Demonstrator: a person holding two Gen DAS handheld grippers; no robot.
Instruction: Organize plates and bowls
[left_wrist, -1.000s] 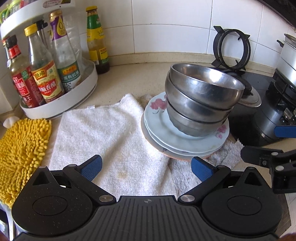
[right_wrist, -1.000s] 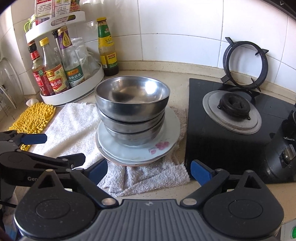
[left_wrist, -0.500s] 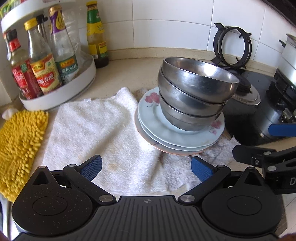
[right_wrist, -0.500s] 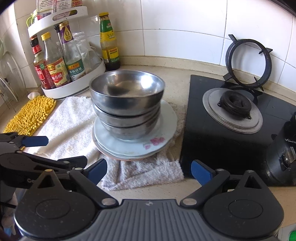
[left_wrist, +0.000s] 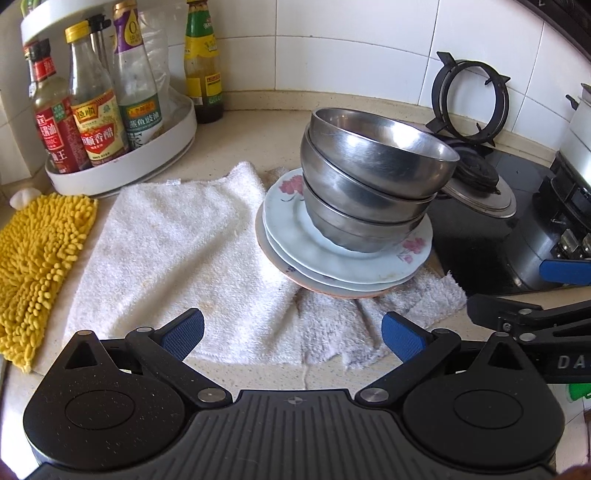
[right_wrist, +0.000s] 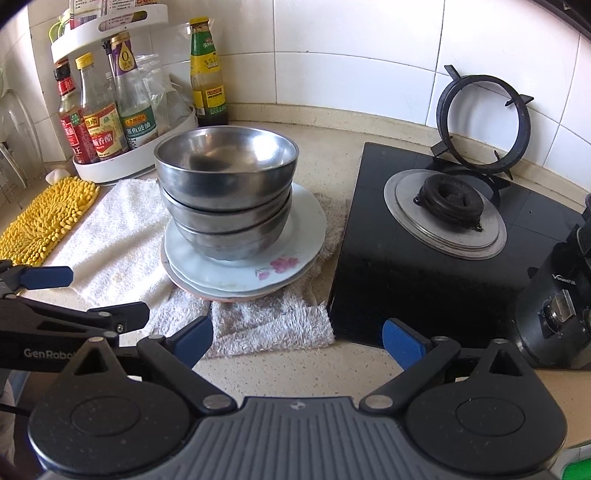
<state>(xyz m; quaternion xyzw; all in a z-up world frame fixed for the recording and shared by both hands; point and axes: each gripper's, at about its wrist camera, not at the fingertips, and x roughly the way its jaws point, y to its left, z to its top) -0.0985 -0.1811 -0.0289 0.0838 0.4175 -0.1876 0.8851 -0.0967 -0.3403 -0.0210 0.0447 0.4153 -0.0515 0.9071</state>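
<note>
Three stainless steel bowls (left_wrist: 369, 181) sit nested on a stack of floral plates (left_wrist: 332, 258), which rests on the right part of a white towel (left_wrist: 177, 251), just left of the black gas hob (right_wrist: 424, 258). The top bowl tilts slightly. Over the last second the stack has shrunk slightly in both views and sits further from the fingertips: both grippers have backed off toward the near counter edge. Left gripper (left_wrist: 291, 336): fingers spread wide, empty. Right gripper (right_wrist: 297, 338): likewise spread, empty. Nothing touches the stack. Judgement: stacking appears complete; the retreat reads as finishing. Sauce bottle rack (left_wrist: 110, 173) far left, yellow chenille mitt (left_wrist: 33, 258) beside the towel.
</note>
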